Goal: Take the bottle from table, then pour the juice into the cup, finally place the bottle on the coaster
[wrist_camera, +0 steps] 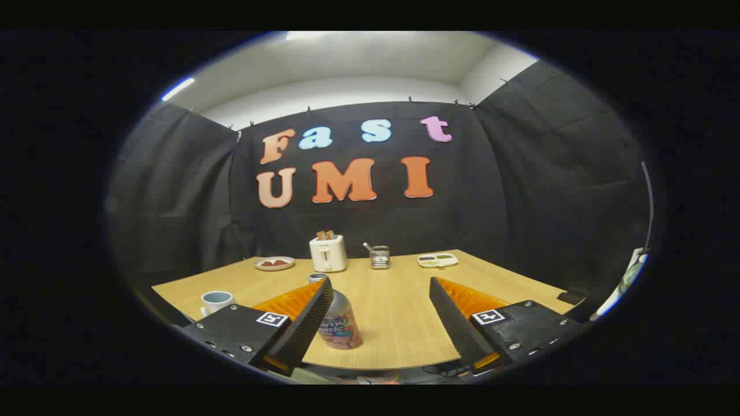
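Observation:
A small bottle [340, 322] with a silver cap and a colourful label stands upright on the wooden table [393, 306], near its front edge. It sits just inside my left finger, which covers part of its left side. My gripper [378, 315] is open, with a wide gap between the fingers, and the right finger is well clear of the bottle. A white cup [217, 301] stands on the table to the left, beyond my left finger. I cannot make out a coaster.
Along the table's back edge stand a plate with red food [274, 263], a white toaster [328, 252] with toast in it, a metal utensil holder [380, 256] and a divided dish [437, 260]. Black cloth walls close in the booth behind and at both sides.

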